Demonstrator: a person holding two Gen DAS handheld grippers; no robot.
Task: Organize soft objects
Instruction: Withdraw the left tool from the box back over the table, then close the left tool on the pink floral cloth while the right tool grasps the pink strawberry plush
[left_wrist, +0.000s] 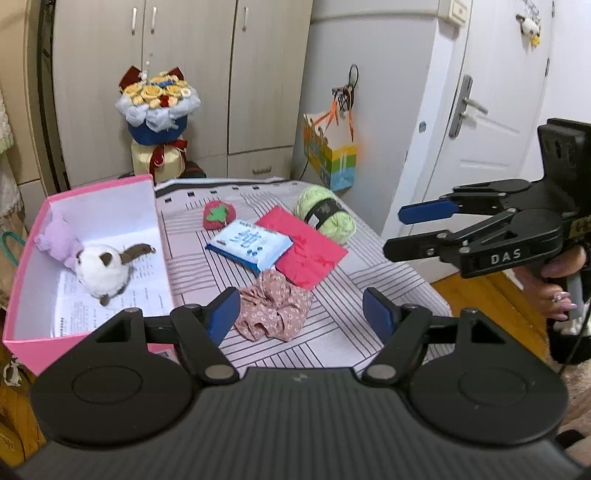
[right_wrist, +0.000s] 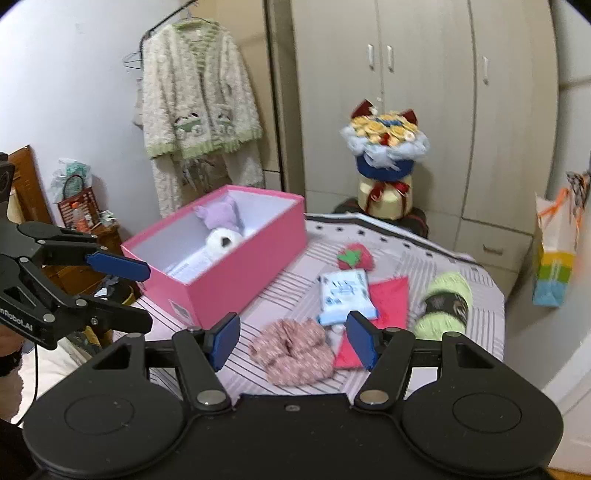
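Both tools are empty with jaws spread wide: left tool (left_wrist: 301, 314) hangs right over the pink floral scrunchie (left_wrist: 273, 308), right tool (right_wrist: 291, 341) is close above it too. Two plushies sit in the pink box (left_wrist: 92, 343) already; yarn (left_wrist: 325, 214) and the red strawberry thing (left_wrist: 218, 216) wait on the tabletop (left_wrist: 369, 295). Looks like scrunchie's next: drop, pinch, carry left to the box.

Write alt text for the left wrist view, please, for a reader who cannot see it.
The open left gripper hovers over a pink floral scrunchie on a striped table. A pink box at left holds two plush toys; the right gripper is open at right.
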